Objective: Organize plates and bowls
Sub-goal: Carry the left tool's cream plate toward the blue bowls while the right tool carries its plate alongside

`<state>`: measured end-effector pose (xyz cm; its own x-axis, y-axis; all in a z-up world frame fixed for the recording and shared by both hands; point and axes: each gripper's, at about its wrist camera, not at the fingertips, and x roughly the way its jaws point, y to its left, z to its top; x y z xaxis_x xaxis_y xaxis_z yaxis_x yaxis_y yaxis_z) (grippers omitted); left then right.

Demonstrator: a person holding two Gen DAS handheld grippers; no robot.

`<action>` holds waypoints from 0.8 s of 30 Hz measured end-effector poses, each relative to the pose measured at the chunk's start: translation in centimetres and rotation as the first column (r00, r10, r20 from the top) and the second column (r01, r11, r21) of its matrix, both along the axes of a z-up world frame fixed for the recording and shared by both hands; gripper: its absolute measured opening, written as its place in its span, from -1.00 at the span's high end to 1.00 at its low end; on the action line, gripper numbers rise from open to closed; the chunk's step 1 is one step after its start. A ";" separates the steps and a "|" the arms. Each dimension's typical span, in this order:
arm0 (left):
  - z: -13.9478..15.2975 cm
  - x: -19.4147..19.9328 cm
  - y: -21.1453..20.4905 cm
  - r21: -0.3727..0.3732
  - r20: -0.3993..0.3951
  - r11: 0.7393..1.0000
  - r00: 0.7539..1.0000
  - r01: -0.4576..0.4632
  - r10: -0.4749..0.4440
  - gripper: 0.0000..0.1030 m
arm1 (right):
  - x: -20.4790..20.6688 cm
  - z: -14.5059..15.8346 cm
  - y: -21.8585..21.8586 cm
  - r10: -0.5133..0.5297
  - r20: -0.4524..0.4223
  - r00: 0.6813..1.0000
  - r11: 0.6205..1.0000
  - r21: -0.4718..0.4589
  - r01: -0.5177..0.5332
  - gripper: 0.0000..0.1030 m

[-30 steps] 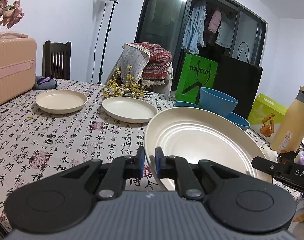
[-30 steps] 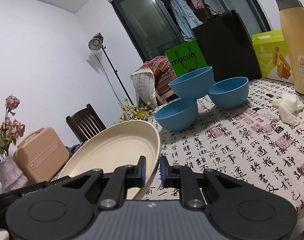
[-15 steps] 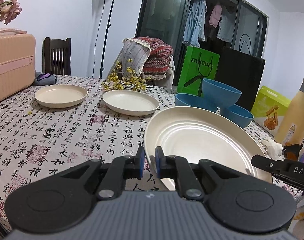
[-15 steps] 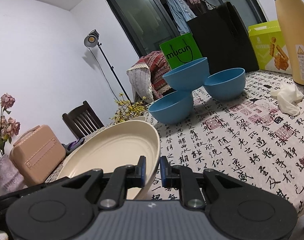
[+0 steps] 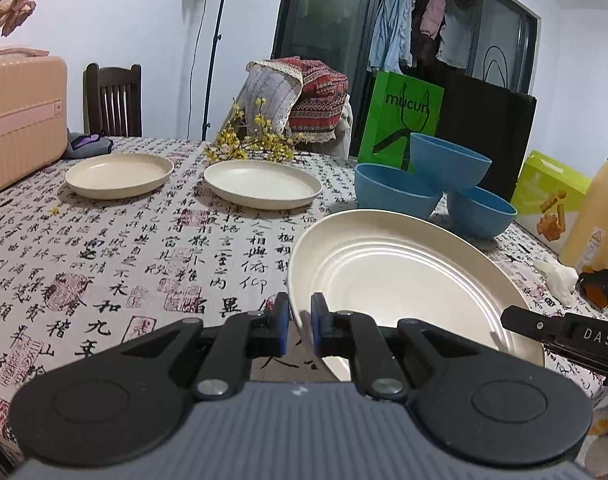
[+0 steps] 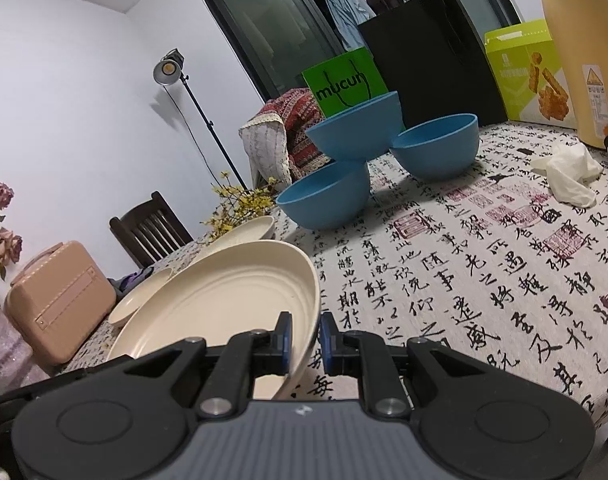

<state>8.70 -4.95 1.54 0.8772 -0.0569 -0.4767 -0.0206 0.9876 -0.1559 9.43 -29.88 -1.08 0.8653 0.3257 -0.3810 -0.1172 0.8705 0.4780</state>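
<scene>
The table (image 5: 152,248) wears a cloth printed all over with black calligraphy and red seals. Up at eleven o'clock sits a cream plate (image 5: 119,174), a second plate (image 5: 263,183) at twelve, three blue bowls (image 5: 396,190) clustered at one, a yellow bottle (image 5: 596,216) and crumpled tissue (image 5: 556,276) out at three.

plates (image 5: 260,184) left | bowls (image 5: 396,190) right (one stacked atop) | held plate (image 5: 404,280) in front

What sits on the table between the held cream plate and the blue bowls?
Nothing: only bare calligraphy-print tablecloth separates the cream plate from the blue bowls, in the right wrist view.
</scene>
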 end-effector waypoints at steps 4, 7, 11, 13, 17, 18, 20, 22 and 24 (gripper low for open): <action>-0.5 0.3 -0.1 0.003 -0.011 1.000 1.000 -0.001 0.001 0.79 | 0.3 -0.5 0.0 -0.004 -0.010 1.000 1.000 -0.004 0.004 0.72; -0.8 0.4 -0.3 0.009 -0.018 1.000 1.000 -0.002 0.002 0.79 | 0.4 -0.8 0.0 -0.007 -0.017 1.000 1.000 -0.005 0.007 0.72; -1.3 0.7 -0.5 0.015 -0.030 1.000 1.000 -0.002 0.002 0.79 | 0.6 -1.2 0.0 -0.013 -0.026 1.000 1.000 -0.010 0.012 0.72; -1.5 0.8 -0.7 0.018 -0.036 1.000 0.999 -0.004 0.005 0.79 | 0.8 -1.4 0.0 -0.014 -0.031 0.999 1.000 -0.010 0.014 0.72; -1.9 0.9 -0.8 0.023 -0.045 1.000 0.999 -0.007 0.008 0.79 | 1.0 -1.7 0.0 -0.016 -0.042 0.999 1.000 -0.014 0.015 0.72; -1.9 1.0 -0.8 0.022 -0.047 1.000 0.999 -0.007 0.008 0.79 | 1.1 -1.8 0.0 -0.017 -0.046 0.999 1.000 -0.016 0.016 0.72; -2.1 1.1 -0.8 0.020 -0.053 1.000 0.999 -0.009 0.010 0.79 | 1.2 -1.9 0.1 -0.018 -0.052 0.999 1.000 -0.018 0.017 0.72; -2.2 1.2 -0.8 0.020 -0.060 1.000 0.998 -0.012 0.014 0.79 | 1.3 -2.1 0.2 -0.020 -0.056 0.998 1.000 -0.019 0.019 0.72; -2.4 1.4 -0.8 0.019 -0.070 1.000 0.997 -0.018 0.019 0.79 | 1.3 -2.2 0.2 -0.022 -0.059 0.998 1.000 -0.019 0.021 0.72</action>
<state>10.09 -5.72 -0.91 0.8421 -0.0320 -0.5383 -0.0490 0.9896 -0.1355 10.78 -29.70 -3.33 0.8476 0.3000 -0.4377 -0.0702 0.8810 0.4678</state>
